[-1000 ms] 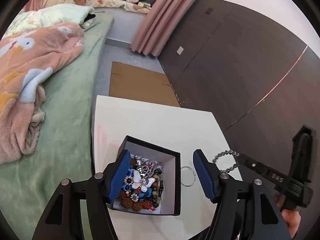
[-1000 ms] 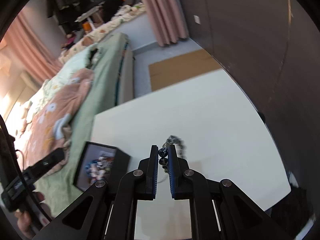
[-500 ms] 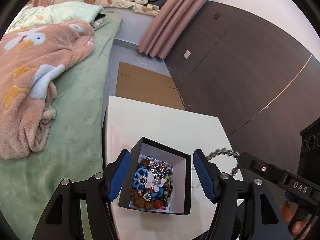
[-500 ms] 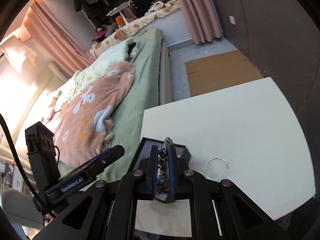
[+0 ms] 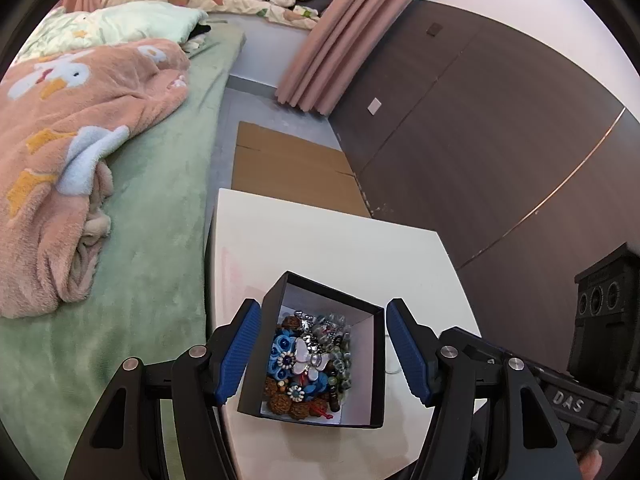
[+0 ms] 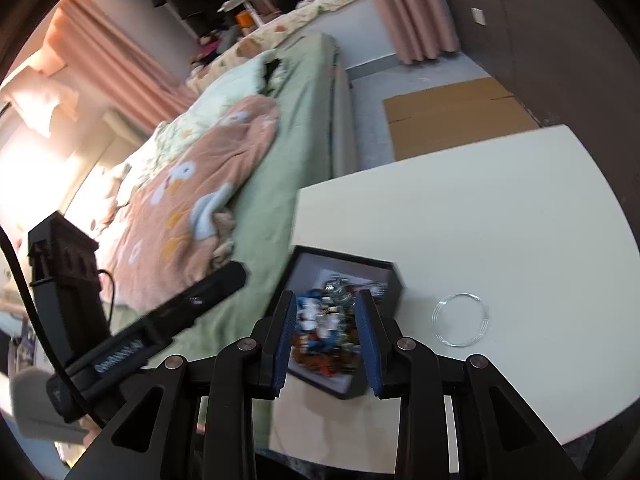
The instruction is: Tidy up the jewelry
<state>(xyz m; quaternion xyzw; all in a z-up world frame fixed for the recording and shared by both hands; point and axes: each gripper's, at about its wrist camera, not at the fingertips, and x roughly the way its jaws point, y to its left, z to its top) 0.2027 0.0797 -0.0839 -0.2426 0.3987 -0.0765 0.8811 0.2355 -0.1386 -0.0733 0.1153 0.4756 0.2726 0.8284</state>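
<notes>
A black jewelry box [image 5: 374, 360] with a white lining stands near the front of the white table [image 5: 320, 248]. It holds a heap of jewelry [image 5: 310, 360]: blue flowers, a white butterfly, brown beads and a grey bead bracelet [image 5: 334, 322]. My left gripper [image 5: 324, 352] is open, with its blue pads on either side of the box. My right gripper [image 6: 328, 336] is open and empty just above the box [image 6: 384, 270]. A thin clear ring [image 6: 460, 320] lies on the table right of the box.
A bed with a green sheet [image 5: 152, 248] and a pink duck blanket [image 5: 68, 128] runs along the table's left side. A dark wall [image 5: 500, 140] stands to the right. Flat cardboard [image 5: 288, 168] lies on the floor beyond the table.
My right gripper carried the grey bead bracelet over the box, opened and let it go. The bracelet now lies in the box. My left gripper stayed open around the box.
</notes>
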